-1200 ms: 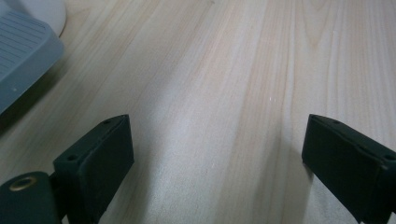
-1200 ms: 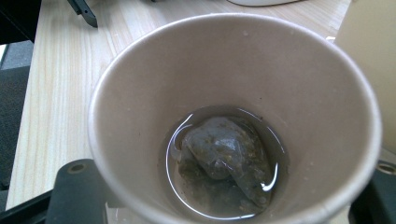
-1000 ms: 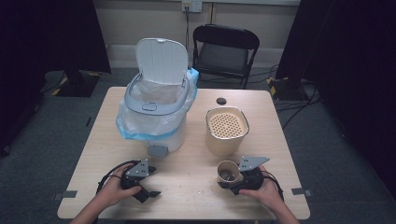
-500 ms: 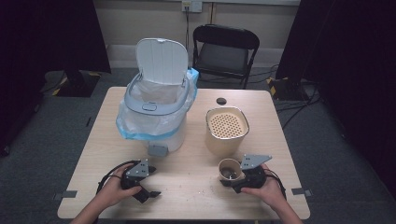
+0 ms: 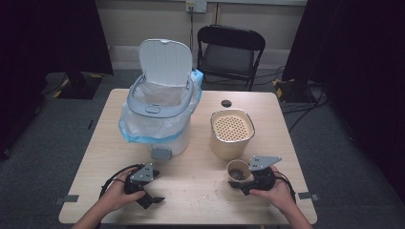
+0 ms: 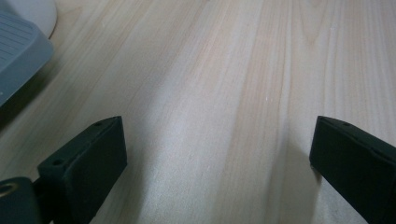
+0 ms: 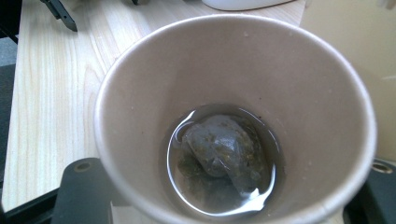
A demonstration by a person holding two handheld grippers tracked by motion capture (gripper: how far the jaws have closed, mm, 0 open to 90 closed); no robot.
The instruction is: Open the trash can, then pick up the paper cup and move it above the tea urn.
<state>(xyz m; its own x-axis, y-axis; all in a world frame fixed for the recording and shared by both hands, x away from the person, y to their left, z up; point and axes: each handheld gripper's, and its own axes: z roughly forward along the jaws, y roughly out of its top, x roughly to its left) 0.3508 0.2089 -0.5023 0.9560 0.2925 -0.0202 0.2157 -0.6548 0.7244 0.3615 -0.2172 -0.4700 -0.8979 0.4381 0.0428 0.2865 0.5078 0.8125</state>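
Note:
A brown paper cup (image 5: 238, 170) stands upright at the table's front right, and my right gripper (image 5: 240, 178) is shut on it, one black jaw on each side. In the right gripper view the cup (image 7: 233, 65) holds a wet tea bag (image 7: 223, 148) lying in a little clear liquid. At the front left my left gripper (image 5: 153, 189) rests low over the wooden table (image 5: 191, 191), held by a hand. Its jaws stand wide open with bare wood between them, and the left gripper (image 6: 219, 163) holds nothing.
A white pedal bin (image 5: 160, 114) with a blue liner and raised lid stands at the back left; its grey pedal (image 6: 18, 51) is close to my left gripper. A beige container (image 5: 232, 133) with a perforated top sits behind the cup. A small black disc (image 5: 226, 103) lies farther back, and a folding chair (image 5: 229, 52) stands beyond the table.
My right gripper has shifted slightly to the right with the cup in it. The left gripper has stayed where it was.

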